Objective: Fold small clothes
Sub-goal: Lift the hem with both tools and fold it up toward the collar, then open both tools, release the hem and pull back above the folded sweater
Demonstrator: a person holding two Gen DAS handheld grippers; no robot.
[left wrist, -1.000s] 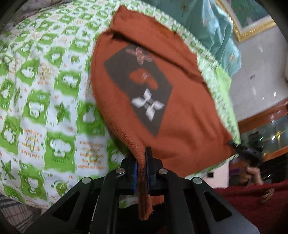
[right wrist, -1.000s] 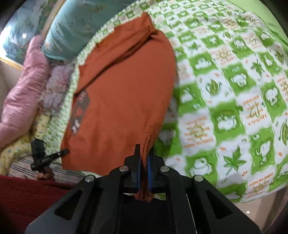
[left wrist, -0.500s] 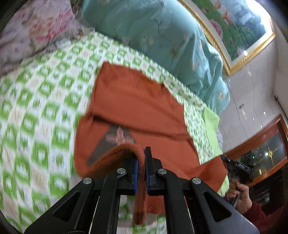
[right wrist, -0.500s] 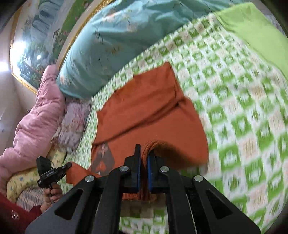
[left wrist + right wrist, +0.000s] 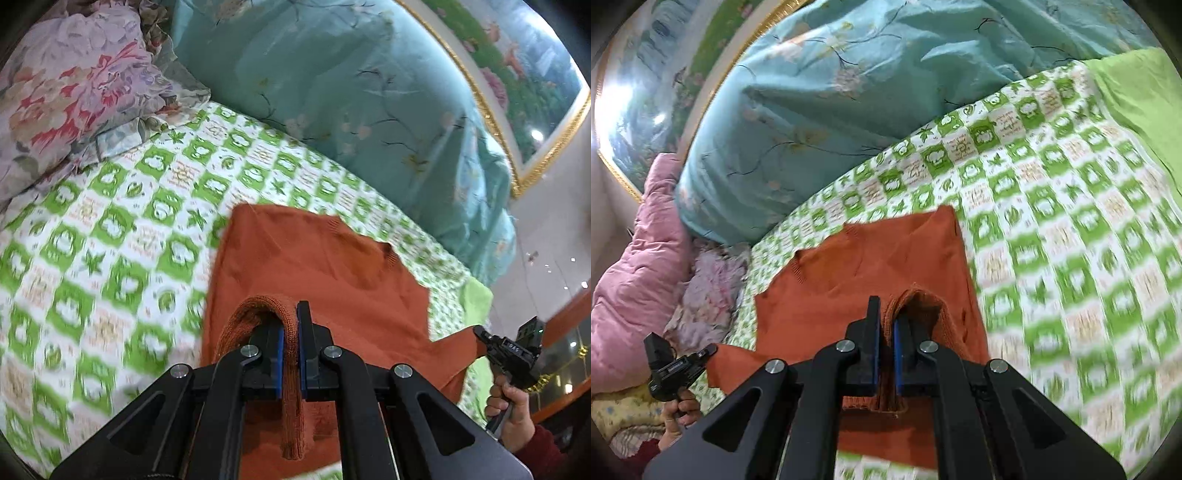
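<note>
My left claw (image 5: 290, 338) and right claw (image 5: 885, 334) each pinch a hem corner of the orange sweater (image 5: 314, 266), so its lower half can fold over the rest lying on the bed (image 5: 110, 240).

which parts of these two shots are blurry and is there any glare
Left wrist view: the checked sheet smears at lower left, while the left gripper and the orange sweater stay fairly sharp; small glare spots on the framed painting. Right wrist view: the sheet streaks at right, the right gripper is crisp, and a bright flare washes out the painting at upper left.
</note>
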